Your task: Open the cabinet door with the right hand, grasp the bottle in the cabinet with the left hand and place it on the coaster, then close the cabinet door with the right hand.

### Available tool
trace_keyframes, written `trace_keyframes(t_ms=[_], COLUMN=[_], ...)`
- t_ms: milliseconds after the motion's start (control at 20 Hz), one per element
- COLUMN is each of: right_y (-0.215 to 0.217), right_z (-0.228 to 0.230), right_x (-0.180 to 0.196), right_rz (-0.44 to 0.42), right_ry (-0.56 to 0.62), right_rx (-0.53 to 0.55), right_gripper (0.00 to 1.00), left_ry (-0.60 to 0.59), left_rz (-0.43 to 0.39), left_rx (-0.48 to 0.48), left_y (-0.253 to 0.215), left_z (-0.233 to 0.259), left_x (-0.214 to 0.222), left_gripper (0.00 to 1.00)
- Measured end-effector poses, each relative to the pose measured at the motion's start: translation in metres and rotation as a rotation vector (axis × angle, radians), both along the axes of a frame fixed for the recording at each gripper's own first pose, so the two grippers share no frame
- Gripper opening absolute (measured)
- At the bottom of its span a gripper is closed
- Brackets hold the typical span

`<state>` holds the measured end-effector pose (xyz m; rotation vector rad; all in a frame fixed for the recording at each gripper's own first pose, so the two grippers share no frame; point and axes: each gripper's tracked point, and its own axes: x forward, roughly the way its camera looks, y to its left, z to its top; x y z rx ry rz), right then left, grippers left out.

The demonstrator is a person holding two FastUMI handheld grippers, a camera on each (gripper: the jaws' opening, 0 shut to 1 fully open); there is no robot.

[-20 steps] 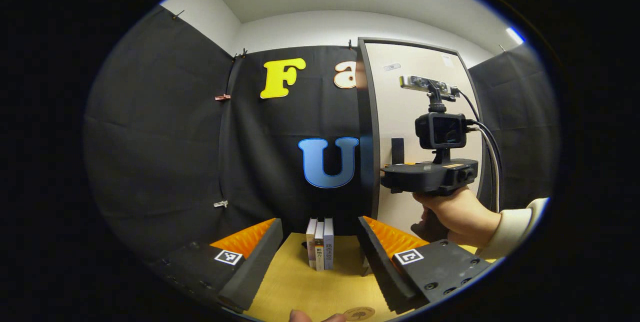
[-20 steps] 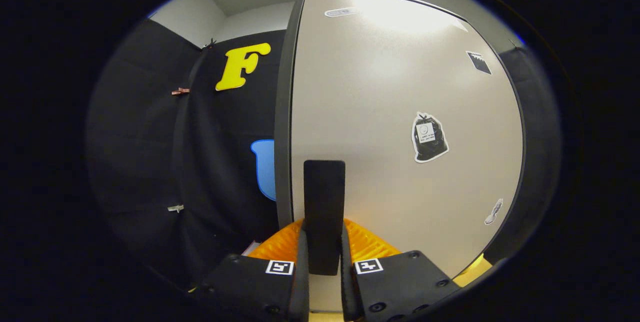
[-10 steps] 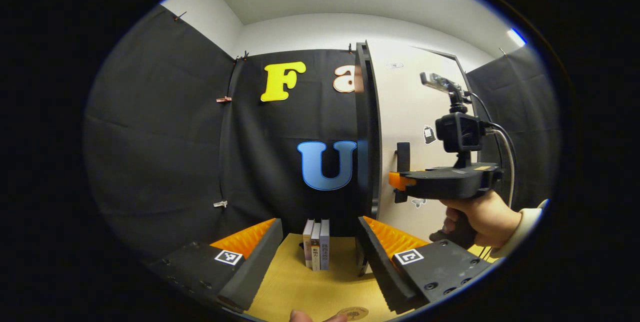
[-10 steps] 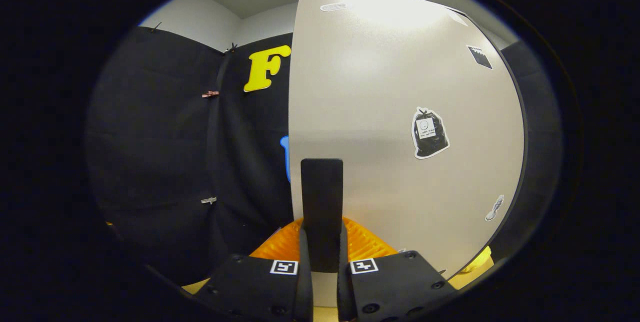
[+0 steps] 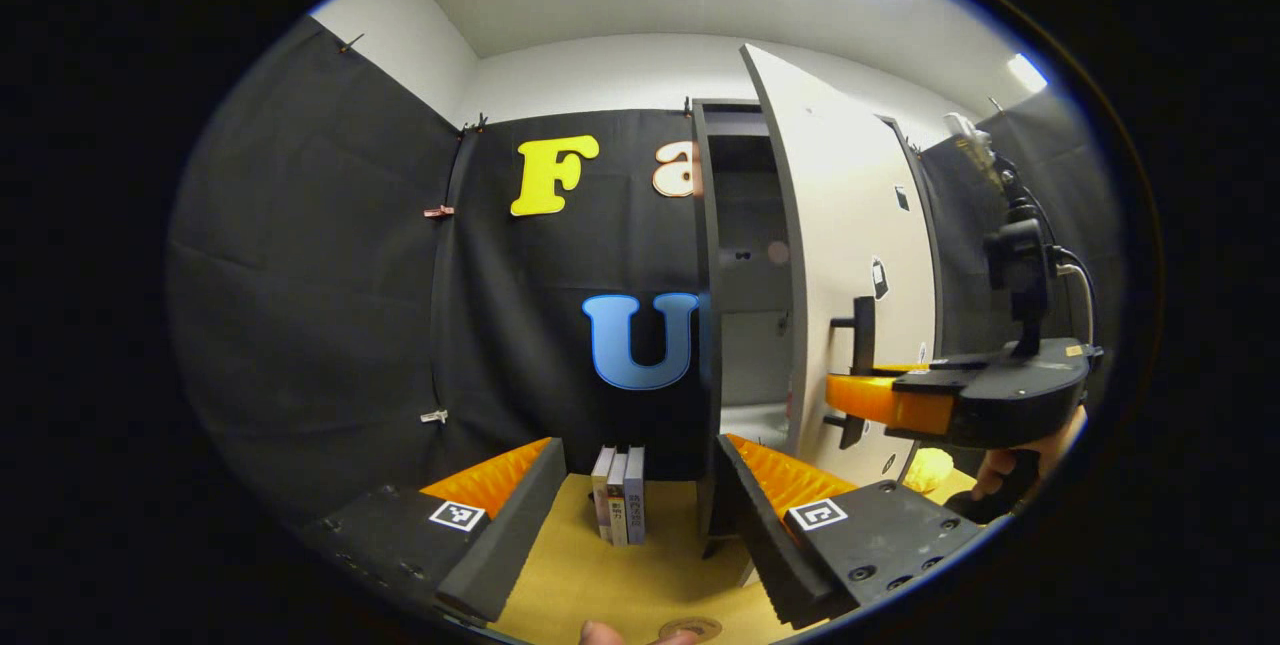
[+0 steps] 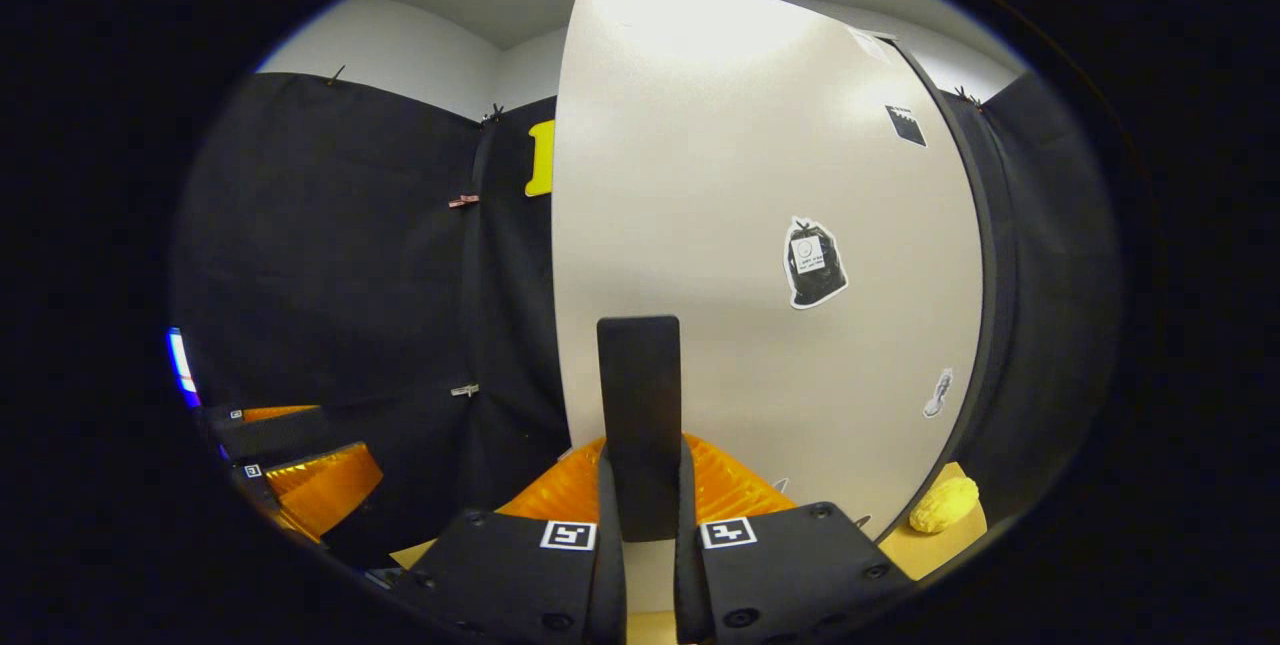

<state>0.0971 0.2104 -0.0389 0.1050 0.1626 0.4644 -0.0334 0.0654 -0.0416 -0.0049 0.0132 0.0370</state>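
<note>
The tall pale cabinet door (image 5: pixel 850 225) stands partly swung out from the dark cabinet (image 5: pixel 742 255), whose inside shows through the gap. My right gripper (image 5: pixel 848 397) is shut on the door's dark vertical handle (image 5: pixel 862 335). In the right gripper view the handle (image 6: pixel 640 405) sits pinched between both fingers of the right gripper (image 6: pixel 645 510), against the door (image 6: pixel 750 175). My left gripper (image 5: pixel 640 525) hangs open over the wooden table (image 5: pixel 640 575), left of the cabinet, with nothing between its fingers. The round coaster (image 5: pixel 690 628) lies at the near table edge. The left gripper (image 6: pixel 290 445) also appears far left.
Three upright books (image 5: pixel 620 505) stand on the table beside the cabinet's left wall. A yellow lumpy object (image 5: pixel 930 470) lies on the table under the open door, also seen as the yellow object (image 6: pixel 945 505). Black cloth walls close in on the left and back.
The door has swung outward, pulled by the right gripper on its handle, and the cabinet's inside has come into sight. The left gripper has stayed almost still.
</note>
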Motion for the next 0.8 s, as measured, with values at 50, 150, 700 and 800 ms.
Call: trace_keyframes(t_ms=[50, 150, 700, 800], right_y=[-0.003, -0.011, -0.071, -0.082], right_z=[0.001, 0.003, 0.006, 0.008], right_x=[-0.004, -0.014, -0.051, -0.056], right_rz=[0.003, 0.007, -0.054, -0.088], right_ry=[0.005, 0.012, 0.021, 0.014], right_rx=[0.004, 0.009, 0.004, -0.003], right_gripper=[0.23, 0.23, 0.22, 0.22], left_ry=[0.001, -0.002, -0.023, -0.025], left_rz=[-0.005, -0.011, -0.100, -0.119], left_rx=[-0.003, -0.006, -0.014, -0.012], left_y=[-0.003, -0.009, -0.060, -0.070], left_z=[0.001, 0.007, 0.018, 0.019], left_x=[-0.001, 0.004, 0.015, 0.017], left_gripper=[0.97, 0.95, 0.95, 0.94])
